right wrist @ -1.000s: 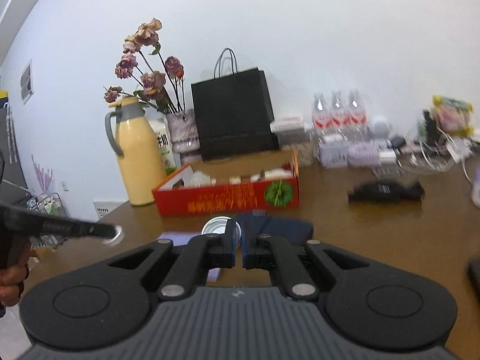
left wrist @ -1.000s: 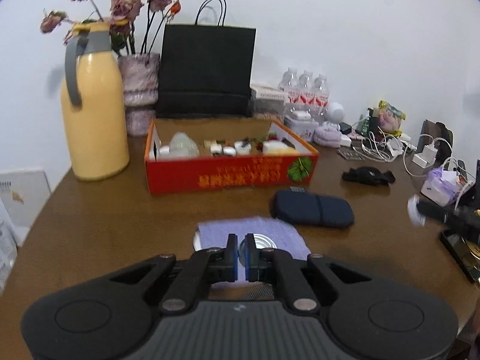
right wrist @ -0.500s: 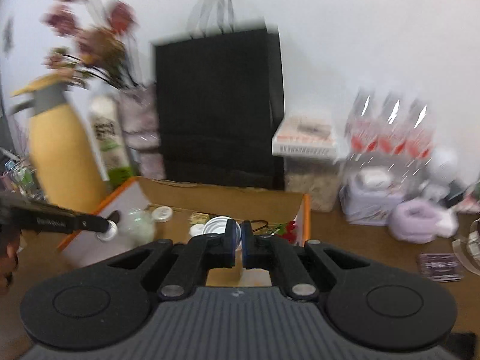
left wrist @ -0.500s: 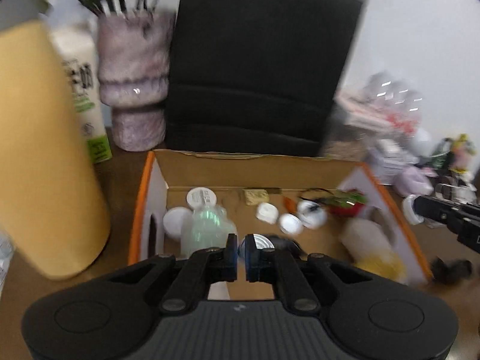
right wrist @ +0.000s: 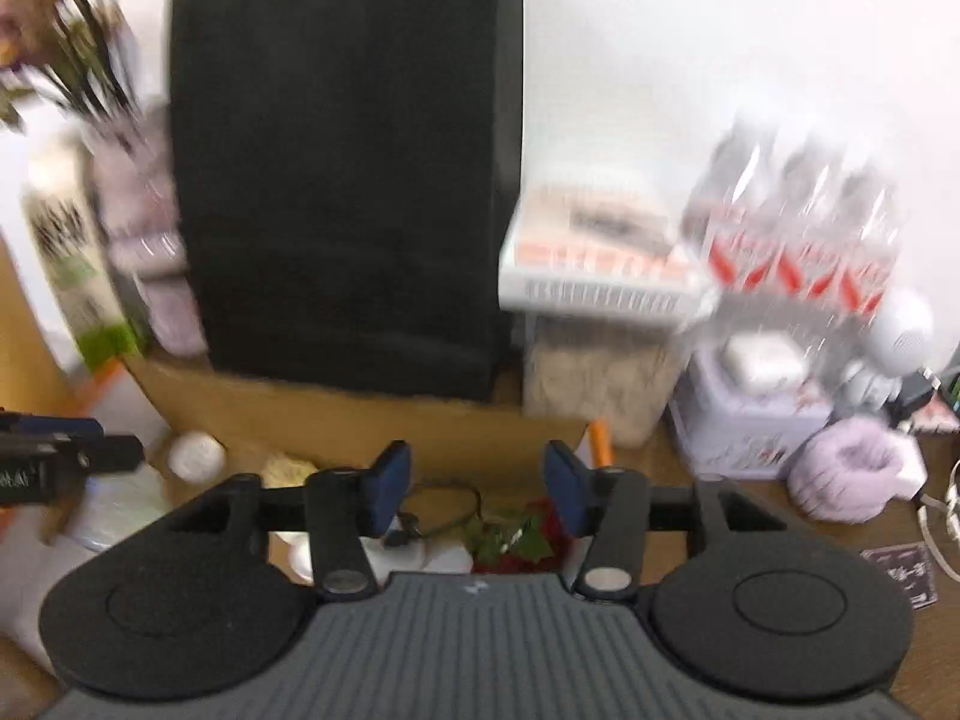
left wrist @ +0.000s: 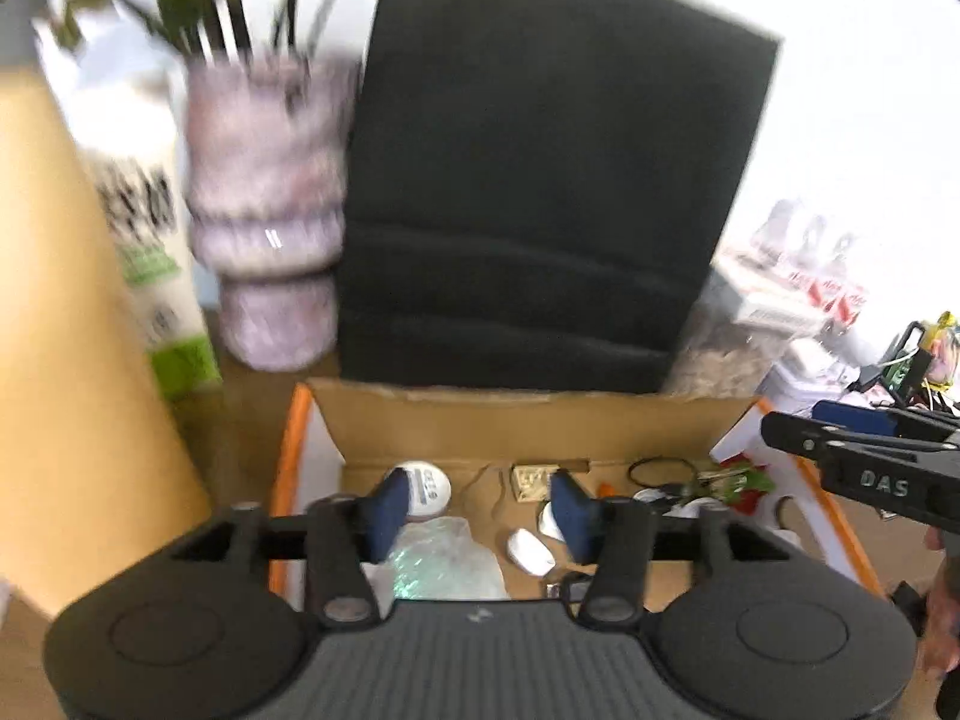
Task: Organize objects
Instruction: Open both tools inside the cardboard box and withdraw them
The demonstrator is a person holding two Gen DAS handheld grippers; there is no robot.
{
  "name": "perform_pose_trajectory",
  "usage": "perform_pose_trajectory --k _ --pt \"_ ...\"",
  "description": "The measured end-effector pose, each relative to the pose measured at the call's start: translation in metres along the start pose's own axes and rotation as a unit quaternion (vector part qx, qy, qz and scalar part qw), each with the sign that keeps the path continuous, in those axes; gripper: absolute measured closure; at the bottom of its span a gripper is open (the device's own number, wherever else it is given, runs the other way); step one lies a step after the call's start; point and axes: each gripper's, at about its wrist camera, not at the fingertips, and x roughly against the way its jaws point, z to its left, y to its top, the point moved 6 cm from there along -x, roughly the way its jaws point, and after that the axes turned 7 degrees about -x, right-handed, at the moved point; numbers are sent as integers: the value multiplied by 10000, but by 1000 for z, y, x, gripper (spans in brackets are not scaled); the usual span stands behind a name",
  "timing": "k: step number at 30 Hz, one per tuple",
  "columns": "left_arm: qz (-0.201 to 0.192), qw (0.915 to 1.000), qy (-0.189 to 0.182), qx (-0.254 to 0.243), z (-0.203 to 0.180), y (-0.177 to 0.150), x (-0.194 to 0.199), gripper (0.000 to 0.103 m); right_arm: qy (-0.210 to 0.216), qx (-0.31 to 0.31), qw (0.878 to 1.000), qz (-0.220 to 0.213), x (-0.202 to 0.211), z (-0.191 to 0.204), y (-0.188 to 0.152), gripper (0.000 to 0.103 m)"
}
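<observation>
An open cardboard box with orange sides (left wrist: 456,426) stands before a black paper bag (left wrist: 540,180). It holds a clear plastic bottle (left wrist: 444,558), white round lids (left wrist: 429,483), a red rose with leaves (right wrist: 516,534) and small bits. My left gripper (left wrist: 477,513) is open and empty above the box's left half. My right gripper (right wrist: 477,489) is open and empty above the box's right half, and also shows in the left wrist view (left wrist: 870,462). The small metal tins are not between the fingers.
A yellow thermos (left wrist: 66,330) and a carton (left wrist: 150,240) stand left of the box. A purple vase (left wrist: 267,210) stands behind it. Right of the box are a white basket on a clear container (right wrist: 594,294), water bottles (right wrist: 798,222), a lilac box (right wrist: 750,414) and cables.
Both grippers moved forward from the table's middle to over the box, each shut on a small round tin. Both now stand open, and the tins are gone from the fingers.
</observation>
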Motion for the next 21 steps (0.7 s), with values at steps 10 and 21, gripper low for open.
perform_pose_trajectory --k 10,21 --pt "-1096 9876 -944 -610 -21 -78 187 4 572 41 9941 -917 204 11 -79 4" --pt "-759 9951 44 -627 -42 -247 293 4 304 -328 9934 -1058 366 30 -262 0"
